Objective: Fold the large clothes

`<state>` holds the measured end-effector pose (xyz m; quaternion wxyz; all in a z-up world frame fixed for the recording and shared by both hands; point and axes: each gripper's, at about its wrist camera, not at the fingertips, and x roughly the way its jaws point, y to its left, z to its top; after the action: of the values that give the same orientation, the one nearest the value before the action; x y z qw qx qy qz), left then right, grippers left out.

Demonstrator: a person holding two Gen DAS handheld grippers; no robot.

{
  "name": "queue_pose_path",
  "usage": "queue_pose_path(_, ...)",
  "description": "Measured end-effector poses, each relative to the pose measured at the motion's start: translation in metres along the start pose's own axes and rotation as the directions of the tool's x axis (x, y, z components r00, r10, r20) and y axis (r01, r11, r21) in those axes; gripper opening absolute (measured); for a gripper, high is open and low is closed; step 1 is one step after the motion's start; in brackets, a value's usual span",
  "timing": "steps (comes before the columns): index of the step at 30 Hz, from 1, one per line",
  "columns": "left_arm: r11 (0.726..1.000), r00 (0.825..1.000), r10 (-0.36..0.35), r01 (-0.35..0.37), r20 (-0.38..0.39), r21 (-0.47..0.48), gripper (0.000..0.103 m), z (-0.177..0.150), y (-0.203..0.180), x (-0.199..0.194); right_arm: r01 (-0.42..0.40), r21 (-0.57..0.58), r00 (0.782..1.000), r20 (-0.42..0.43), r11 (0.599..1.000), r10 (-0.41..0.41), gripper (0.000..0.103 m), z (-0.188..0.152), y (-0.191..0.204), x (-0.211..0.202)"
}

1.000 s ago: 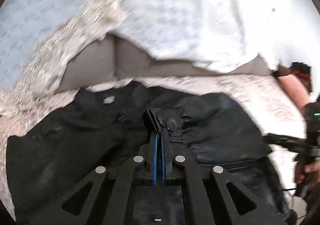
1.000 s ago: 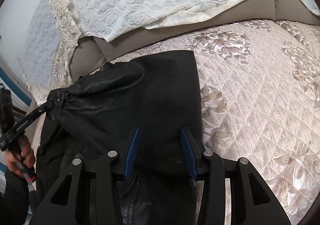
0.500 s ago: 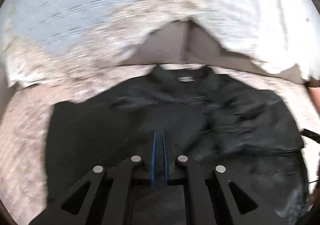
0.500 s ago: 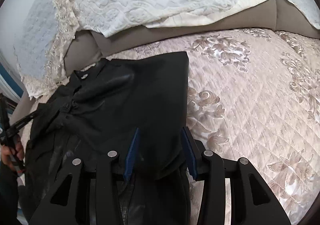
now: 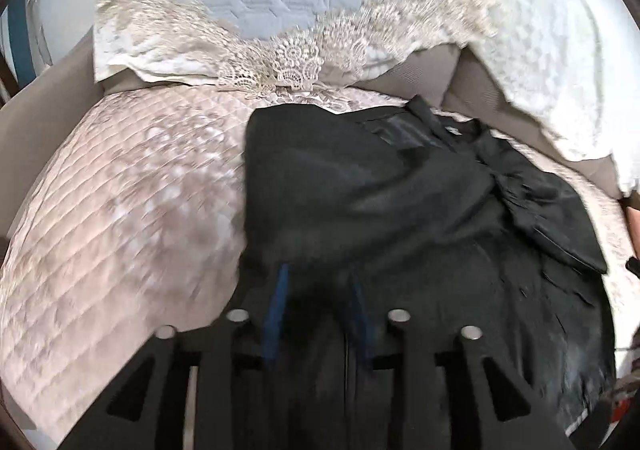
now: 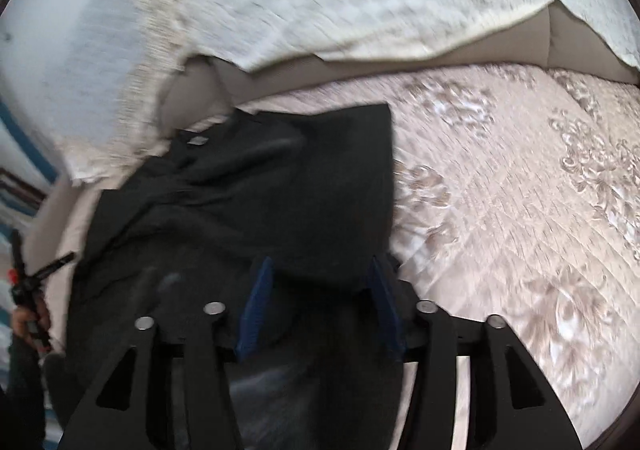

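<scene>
- At the bottom of each wrist view, both grippers angle down over the bed.
- Left gripper (image 5: 318, 306): jaws have just been opening and stand apart, pads clear of the cloth below them.
- Right gripper (image 6: 320, 302): jaws have just been opening wider; a fold of cloth lies between them, unpressed.
- Black jacket (image 5: 400, 209): partly folded, creased, collar toward the lace-edged pillows (image 5: 280, 61), lying on the quilted floral bedspread (image 6: 520, 209).

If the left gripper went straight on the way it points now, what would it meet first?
Most likely the black jacket: the left gripper angles down at its folded fabric, jaws just opening, nothing pinched. The quilted bedspread lies to the side. Depth is hard to judge.
</scene>
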<state>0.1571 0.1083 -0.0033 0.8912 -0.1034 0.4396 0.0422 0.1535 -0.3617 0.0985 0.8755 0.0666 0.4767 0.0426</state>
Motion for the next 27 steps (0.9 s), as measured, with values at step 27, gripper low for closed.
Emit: queue_pose_path(27,0.99,0.972,-0.136,0.128,0.193,0.051,0.066,-0.082,0.007,-0.15,-0.172,-0.098,0.917,0.348,0.98,0.196,0.066,-0.068,0.15,-0.158)
